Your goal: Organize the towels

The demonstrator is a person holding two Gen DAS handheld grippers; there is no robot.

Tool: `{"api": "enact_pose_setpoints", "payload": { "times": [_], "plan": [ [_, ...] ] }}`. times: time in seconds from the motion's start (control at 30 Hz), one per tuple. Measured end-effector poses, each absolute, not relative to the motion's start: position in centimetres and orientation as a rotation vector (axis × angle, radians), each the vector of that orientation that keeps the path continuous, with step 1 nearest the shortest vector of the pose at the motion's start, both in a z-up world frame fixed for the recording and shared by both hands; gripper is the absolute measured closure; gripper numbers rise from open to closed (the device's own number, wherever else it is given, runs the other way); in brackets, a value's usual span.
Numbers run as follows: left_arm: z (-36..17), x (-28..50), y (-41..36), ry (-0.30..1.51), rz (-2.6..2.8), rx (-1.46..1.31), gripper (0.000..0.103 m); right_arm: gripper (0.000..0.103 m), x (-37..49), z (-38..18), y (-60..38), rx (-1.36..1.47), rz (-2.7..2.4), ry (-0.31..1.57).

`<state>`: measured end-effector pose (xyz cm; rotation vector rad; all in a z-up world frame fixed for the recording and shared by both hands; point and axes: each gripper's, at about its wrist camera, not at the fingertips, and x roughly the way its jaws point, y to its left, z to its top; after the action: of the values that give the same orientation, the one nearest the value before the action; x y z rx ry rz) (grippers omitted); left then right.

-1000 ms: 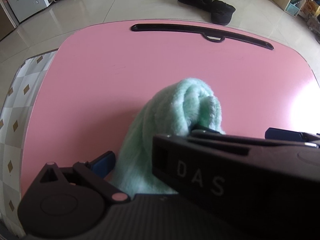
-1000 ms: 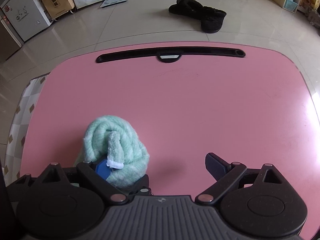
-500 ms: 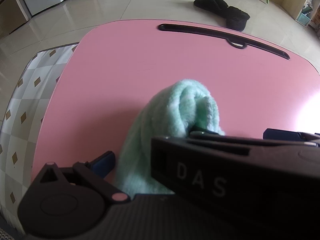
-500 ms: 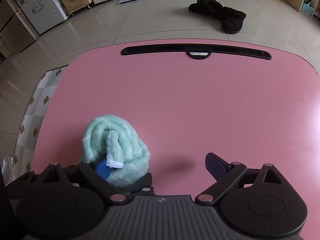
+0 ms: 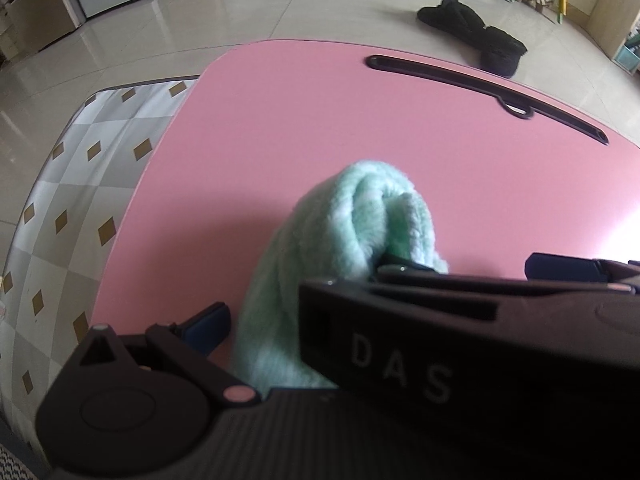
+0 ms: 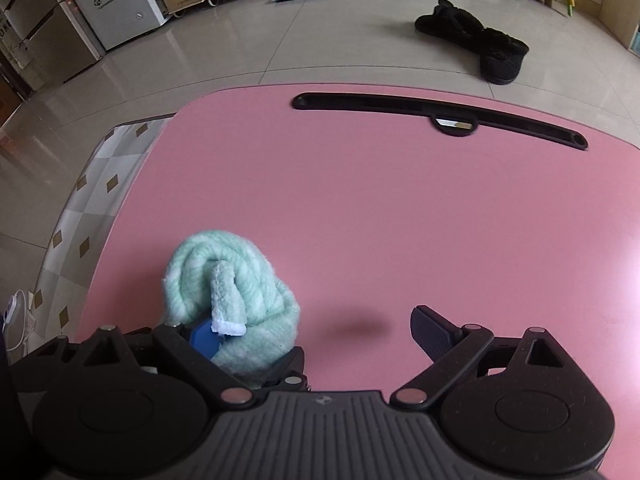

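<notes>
A mint-green fluffy towel [image 6: 232, 292], loosely rolled, is near the left front of the pink table [image 6: 380, 208]. It rests against the blue left finger [image 6: 202, 338] of my right gripper [image 6: 318, 332], whose jaws stand wide open; the right finger [image 6: 432, 328] is bare. In the left wrist view the towel [image 5: 340, 240] lies just right of the blue left finger [image 5: 208, 324] of my left gripper [image 5: 320, 312]. That gripper looks open. Its right finger is hidden behind the black body of the right gripper [image 5: 460, 360], which crosses in front.
A long black slot with a handle [image 6: 440, 116] runs along the table's far edge. A grey checked mat [image 5: 80, 200] lies on the floor left of the table. Black slippers [image 6: 480, 44] lie on the tiled floor beyond, with a small white fridge [image 6: 112, 0] and boxes at back left.
Both grippers have swung left together with the towel. The table's left edge and the checked mat have come further into view. The towel's place between the fingers is unchanged.
</notes>
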<state>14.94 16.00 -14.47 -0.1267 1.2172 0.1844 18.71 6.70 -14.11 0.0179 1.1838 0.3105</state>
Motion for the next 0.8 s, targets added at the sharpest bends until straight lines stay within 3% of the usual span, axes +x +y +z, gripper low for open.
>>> {"api": "enact_pose_setpoints", "payload": {
  "times": [0.8],
  "plan": [
    [-14.6, 14.7, 20.4, 1.217, 0.293, -0.198, 0.0, 0.008, 19.1, -14.1, 10.7, -0.019, 0.397, 1.176]
  ]
}}
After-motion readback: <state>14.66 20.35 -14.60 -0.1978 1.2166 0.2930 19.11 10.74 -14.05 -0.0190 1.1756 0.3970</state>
